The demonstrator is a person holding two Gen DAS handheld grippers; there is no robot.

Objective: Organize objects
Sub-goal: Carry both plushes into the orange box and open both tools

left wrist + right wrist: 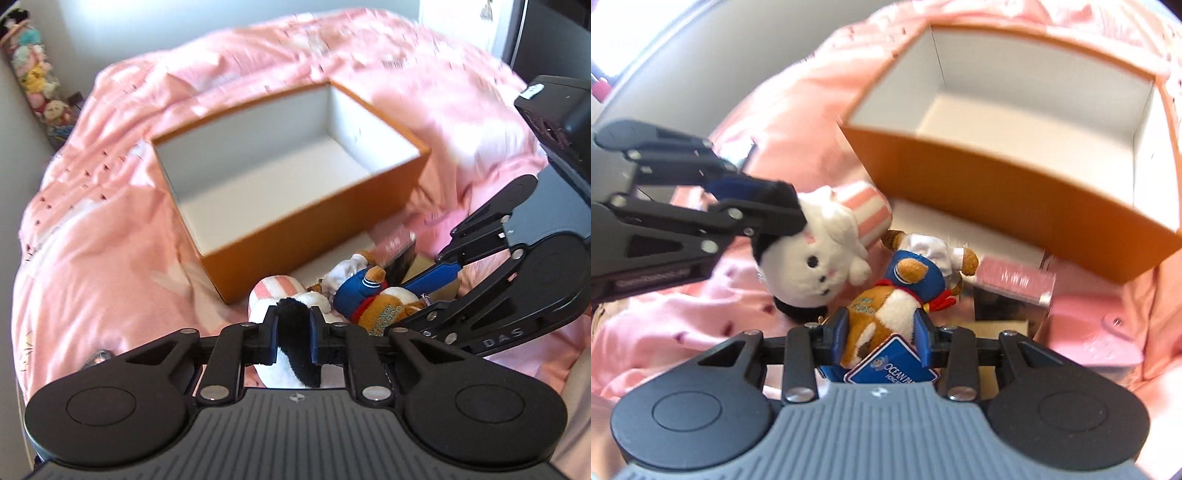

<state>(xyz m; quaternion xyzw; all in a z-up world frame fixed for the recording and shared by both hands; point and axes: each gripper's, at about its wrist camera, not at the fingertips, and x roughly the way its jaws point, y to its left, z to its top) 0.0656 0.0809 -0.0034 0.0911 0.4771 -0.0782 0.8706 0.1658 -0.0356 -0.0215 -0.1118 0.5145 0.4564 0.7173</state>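
Two plush toys, white one (820, 254) and brown one (882, 314), one orange box (314, 236)

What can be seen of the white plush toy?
The white plush toy is round, soft and furry, with a black patch, dot eyes, pink cheeks and a pink-and-white striped part behind. The left gripper is shut on its black patch. It sits tilted over the pink bedding, beside the brown plush toy.
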